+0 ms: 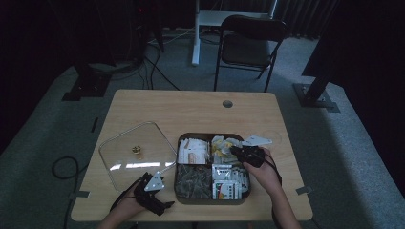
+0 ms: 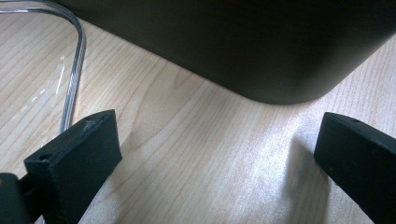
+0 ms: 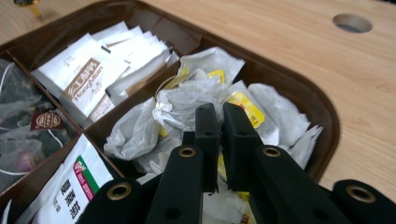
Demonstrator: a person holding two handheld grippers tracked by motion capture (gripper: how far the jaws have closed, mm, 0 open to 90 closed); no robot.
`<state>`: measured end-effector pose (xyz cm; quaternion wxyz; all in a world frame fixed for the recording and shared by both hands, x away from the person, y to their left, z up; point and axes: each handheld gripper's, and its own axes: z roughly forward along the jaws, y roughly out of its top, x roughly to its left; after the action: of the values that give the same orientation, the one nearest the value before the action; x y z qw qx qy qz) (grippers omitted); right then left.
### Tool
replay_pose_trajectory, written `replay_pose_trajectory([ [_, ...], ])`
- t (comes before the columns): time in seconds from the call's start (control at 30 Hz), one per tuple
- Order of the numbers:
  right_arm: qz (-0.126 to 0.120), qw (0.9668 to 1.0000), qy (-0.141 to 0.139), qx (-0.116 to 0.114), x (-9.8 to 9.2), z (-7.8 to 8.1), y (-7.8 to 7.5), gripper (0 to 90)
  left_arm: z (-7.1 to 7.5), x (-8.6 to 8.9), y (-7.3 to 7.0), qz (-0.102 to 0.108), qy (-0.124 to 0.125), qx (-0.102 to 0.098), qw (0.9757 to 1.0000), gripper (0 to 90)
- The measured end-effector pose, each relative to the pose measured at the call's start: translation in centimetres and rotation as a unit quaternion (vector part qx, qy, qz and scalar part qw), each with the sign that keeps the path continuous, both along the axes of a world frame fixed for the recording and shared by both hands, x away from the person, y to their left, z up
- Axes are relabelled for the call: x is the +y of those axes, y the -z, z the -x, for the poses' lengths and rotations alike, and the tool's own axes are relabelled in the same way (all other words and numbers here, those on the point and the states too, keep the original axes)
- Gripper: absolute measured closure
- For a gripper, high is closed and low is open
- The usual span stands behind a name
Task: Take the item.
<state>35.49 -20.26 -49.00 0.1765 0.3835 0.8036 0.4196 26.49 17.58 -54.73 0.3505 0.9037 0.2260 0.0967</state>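
A dark brown box (image 1: 212, 200) with several compartments sits on the wooden table, its front corner (image 2: 261, 46) close before my left gripper. My right gripper (image 3: 218, 109) is shut, tips down in the far right compartment against a heap of crumpled white tea bags with yellow tags (image 3: 187, 100). I cannot tell whether paper is caught between the tips. In the high view this right gripper (image 1: 236, 151) hovers over that heap (image 1: 220, 144). My left gripper (image 2: 219, 135) stands open just above bare wood, and in the high view the left gripper (image 1: 162, 205) is by the box's near left corner.
A clear lid (image 1: 136, 152) with a small gold knob lies left of the box; its rim (image 2: 74, 70) runs beside my left jaw. Other compartments hold white-and-brown sachets (image 3: 88, 74), mesh bags (image 1: 193, 181) and green-and-red sachets (image 1: 228, 185). A cable hole (image 1: 227, 103) and a chair (image 1: 248, 45) lie beyond.
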Motion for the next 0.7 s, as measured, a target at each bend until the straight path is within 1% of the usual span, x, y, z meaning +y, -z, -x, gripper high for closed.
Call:
replay_pose_trajectory([
  [0.1,-0.01,1.0,0.001,-0.002,-0.2,0.1,-0.5,85.8,0.0,0.0,0.0,0.0,0.0,0.0,1.0,0.4],
  [0.2,-0.015,0.9999,0.002,-0.006,-0.3,0.2,-0.8,86.1,0.0,0.0,0.0,-0.001,0.0,0.0,1.0,0.4],
  [0.23,-0.013,0.9999,0.002,-0.008,-0.4,0.2,-1.0,86.2,0.0,0.0,0.0,-0.001,0.0,0.0,1.0,0.4],
  [0.37,-0.026,0.9996,0.004,-0.014,-0.6,0.4,-1.5,86.3,0.0,0.0,0.0,0.0,0.0,0.0,1.0,0.4],
  [0.4,-0.026,0.9996,0.004,-0.014,-0.6,0.4,-1.5,86.3,0.0,0.0,0.0,0.0,0.0,0.0,1.0,0.4],
  [0.43,-0.03,0.9994,0.006,-0.018,-0.6,0.4,-1.6,86.3,0.0,0.0,0.0,0.0,0.0,0.0,1.0,0.4],
  [0.47,-0.035,0.999,0.011,-0.026,-0.8,0.5,-1.8,86.2,0.0,0.0,0.0,0.0,0.0,0.0,1.0,0.4],
  [0.63,-0.048,0.9981,0.023,-0.032,-1.2,0.6,-2.2,86.2,0.0,0.0,0.0,0.0,0.0,0.0,1.0,0.4],
  [0.67,-0.051,0.9977,0.025,-0.036,-1.3,0.6,-2.3,86.2,0.0,0.0,0.0,0.0,0.0,-0.001,1.0,0.4],
  [0.7,-0.057,0.9973,0.027,-0.037,-1.4,0.6,-2.4,86.2,0.0,0.0,0.0,0.0,0.0,-0.001,1.0,0.4],
])
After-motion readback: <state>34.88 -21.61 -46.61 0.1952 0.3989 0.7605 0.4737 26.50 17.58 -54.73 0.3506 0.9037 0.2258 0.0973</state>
